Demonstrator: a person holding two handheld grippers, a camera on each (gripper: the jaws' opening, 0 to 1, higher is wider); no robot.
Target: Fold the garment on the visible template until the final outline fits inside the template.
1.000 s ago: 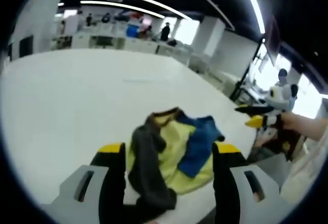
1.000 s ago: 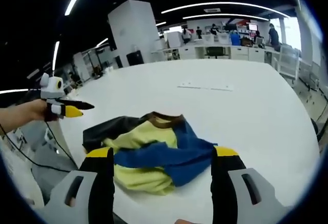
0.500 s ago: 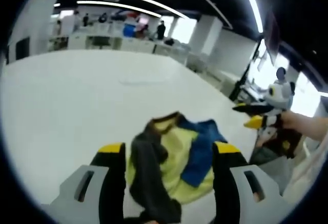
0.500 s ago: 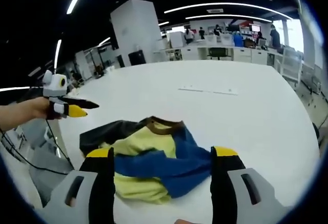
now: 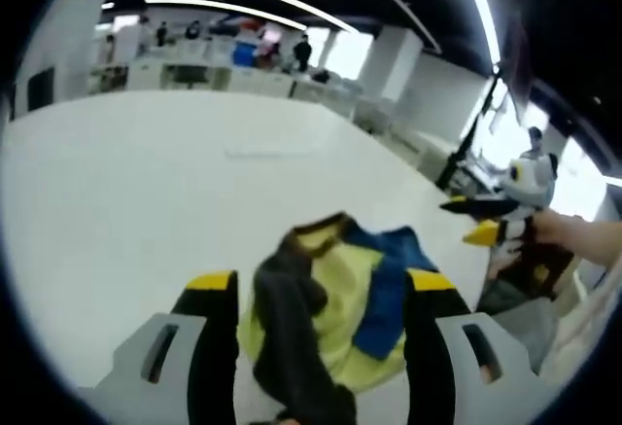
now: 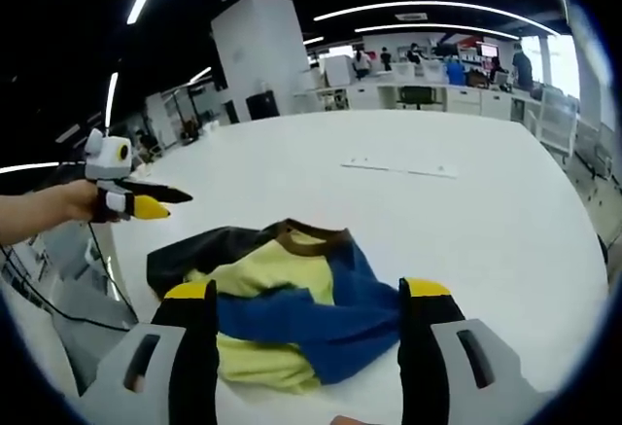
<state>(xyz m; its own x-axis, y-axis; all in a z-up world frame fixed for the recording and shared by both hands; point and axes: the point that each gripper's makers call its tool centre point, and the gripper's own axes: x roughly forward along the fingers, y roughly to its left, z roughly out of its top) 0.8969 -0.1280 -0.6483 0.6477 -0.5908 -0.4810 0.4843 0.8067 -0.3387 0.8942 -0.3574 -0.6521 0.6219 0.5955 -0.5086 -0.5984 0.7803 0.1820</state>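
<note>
The crumpled garment (image 5: 330,323) is lying on the white desk (image 5: 126,182) at 12 o'clock between the spread jaws of both empty tongs, left tongs (image 5: 321,347) and right tongs (image 6: 306,347), each sitting about equally near it.

Both cameras sit a little closer to the crumpled garment (image 5: 326,318) than a second ago. In the right gripper view the left gripper (image 6: 146,201) now stands slightly higher and nearer the middle.
</note>
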